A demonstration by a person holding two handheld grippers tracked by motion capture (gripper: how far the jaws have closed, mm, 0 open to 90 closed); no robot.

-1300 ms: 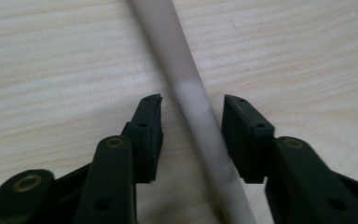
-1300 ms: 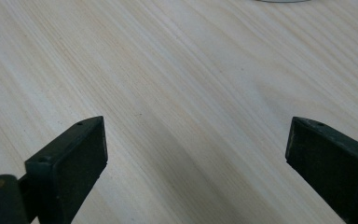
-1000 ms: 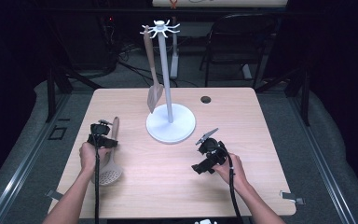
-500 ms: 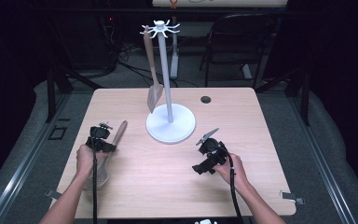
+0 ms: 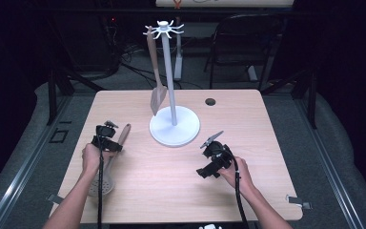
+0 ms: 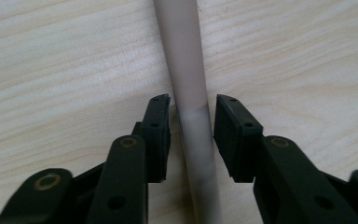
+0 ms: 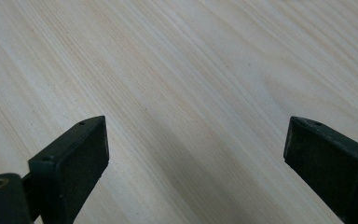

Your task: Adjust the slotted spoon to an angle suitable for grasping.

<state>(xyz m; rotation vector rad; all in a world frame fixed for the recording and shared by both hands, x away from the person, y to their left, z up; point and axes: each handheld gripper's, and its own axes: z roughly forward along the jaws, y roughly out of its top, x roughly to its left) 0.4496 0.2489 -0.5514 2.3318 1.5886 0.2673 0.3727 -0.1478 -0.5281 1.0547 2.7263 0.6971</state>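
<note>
Forearms are seen bare, no sleeves worn. Left gripper (image 5: 106,137) and right gripper (image 5: 214,155) are built of black parts, with a black cable trailed from each. Flat rectangular pads (image 6: 157,135) are fitted; brass-coloured pivot pins and small screw holes are noted.

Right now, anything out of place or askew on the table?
Nothing damaged or spilled. One slotted spoon lies flat on the table at an angle rather than hanging on the white rack like the spatula. The left gripper straddles its handle with small gaps; the right gripper is open.
</note>
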